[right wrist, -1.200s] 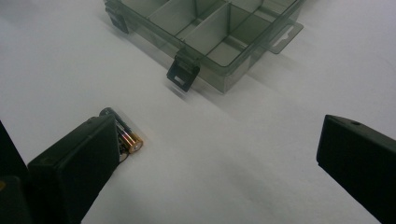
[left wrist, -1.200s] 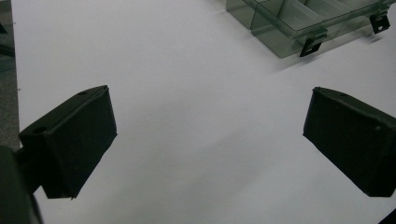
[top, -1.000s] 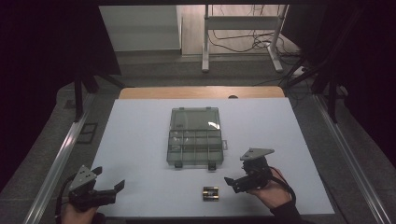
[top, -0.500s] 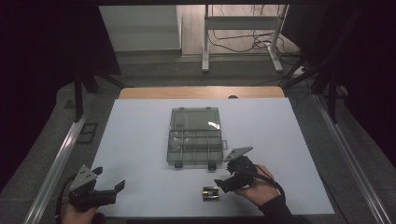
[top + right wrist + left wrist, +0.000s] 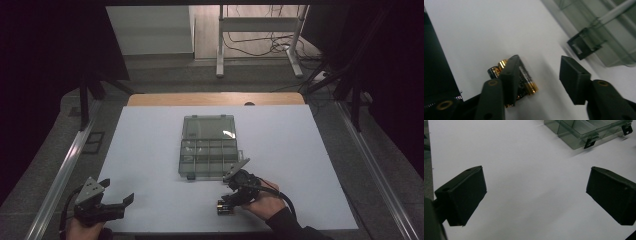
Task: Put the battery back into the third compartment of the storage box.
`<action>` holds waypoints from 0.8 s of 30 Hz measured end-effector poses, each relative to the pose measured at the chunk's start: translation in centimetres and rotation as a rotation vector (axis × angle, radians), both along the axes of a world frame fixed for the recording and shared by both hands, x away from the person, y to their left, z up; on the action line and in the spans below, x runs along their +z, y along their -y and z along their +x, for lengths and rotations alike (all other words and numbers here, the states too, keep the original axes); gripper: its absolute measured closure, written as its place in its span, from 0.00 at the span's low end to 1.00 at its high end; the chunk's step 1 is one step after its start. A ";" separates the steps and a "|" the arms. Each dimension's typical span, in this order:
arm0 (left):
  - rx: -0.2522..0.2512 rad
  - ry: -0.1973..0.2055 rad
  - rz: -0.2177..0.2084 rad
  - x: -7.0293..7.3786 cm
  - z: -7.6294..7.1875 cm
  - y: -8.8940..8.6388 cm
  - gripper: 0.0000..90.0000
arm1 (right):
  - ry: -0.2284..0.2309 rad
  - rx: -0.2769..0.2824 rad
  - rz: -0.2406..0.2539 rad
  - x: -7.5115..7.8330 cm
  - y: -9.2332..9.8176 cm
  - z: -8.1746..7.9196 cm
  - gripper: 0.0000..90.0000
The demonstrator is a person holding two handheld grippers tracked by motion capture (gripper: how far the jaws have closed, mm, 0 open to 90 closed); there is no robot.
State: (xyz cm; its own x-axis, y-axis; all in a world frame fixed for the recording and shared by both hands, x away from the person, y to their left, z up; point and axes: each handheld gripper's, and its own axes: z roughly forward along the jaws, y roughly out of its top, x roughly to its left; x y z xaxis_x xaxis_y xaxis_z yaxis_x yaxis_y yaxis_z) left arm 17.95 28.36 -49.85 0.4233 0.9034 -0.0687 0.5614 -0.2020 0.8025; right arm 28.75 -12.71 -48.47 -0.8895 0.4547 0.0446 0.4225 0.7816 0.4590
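Right gripper (image 5: 536,77) at batteries (image 5: 524,82), jaws just closing, not yet clamped.
Long axes lying across jaw gap; one jaw overlapping them; left gripper (image 5: 112,205) well apart from batteries, spread wide.

I see compartment box (image 5: 207,147) on table (image 5: 310,150), centre, lid folded back on far side. Batteries (image 5: 225,207) lie on table near of box, slightly right, close to near edge. My right gripper (image 5: 233,198) sits over batteries, between them and box. My left gripper (image 5: 114,206) hovers at near left corner, well apart from box.
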 end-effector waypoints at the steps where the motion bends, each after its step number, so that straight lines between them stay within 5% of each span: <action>1: -0.001 0.000 0.001 0.0 0.0 0.0 0.04 | -0.004 0.010 -0.005 -0.1 -0.1 0.0 0.60; 18: -0.006 -0.001 0.008 0.0 0.0 0.1 0.04 | -0.012 0.097 -0.089 -2.0 -1.3 0.2 0.80; 24: -0.008 0.000 0.009 0.0 0.0 0.1 0.04 | 0.000 0.096 -0.083 -1.9 -1.2 0.3 0.85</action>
State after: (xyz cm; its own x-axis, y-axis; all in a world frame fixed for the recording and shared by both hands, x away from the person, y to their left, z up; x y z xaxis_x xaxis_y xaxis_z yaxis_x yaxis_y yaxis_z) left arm 17.96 28.27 -49.85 0.4305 0.9006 -0.0609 0.5598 -0.2134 0.8007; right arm 29.04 -11.56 -50.40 -0.9293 0.3692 0.0106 0.3437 0.8538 0.3911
